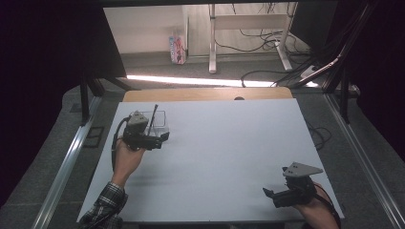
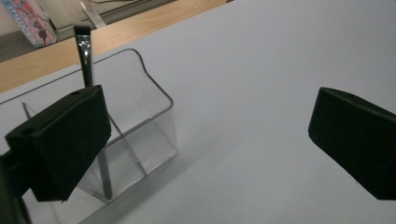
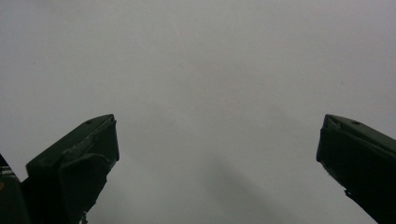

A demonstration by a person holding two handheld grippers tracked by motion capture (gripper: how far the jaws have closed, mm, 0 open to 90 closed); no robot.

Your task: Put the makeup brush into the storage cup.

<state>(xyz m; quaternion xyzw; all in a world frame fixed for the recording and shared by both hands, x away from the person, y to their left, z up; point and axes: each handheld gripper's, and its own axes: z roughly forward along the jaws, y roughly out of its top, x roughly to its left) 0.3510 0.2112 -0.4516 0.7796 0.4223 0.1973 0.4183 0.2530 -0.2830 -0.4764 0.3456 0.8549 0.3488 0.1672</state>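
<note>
A clear plastic organiser box [image 1: 160,122] with an inner divider stands at the back left of the white table [image 1: 224,152]. A thin dark brush [image 1: 153,119] leans upright inside it; in the left gripper view the brush [image 2: 85,56] rises behind my left jaw and the box [image 2: 140,121] sits just ahead. My left gripper [image 1: 160,138] hovers at the box's near side, open, with nothing between its jaws [image 2: 205,140]. Near the front right edge my right gripper [image 1: 272,195] is open over bare table [image 3: 217,154].
A wooden strip [image 1: 205,94] edges the table's far side. Beyond it on the floor are a desk frame [image 1: 248,28], cables and a colourful carton [image 1: 177,47]. Metal rails run along both sides of the table.
</note>
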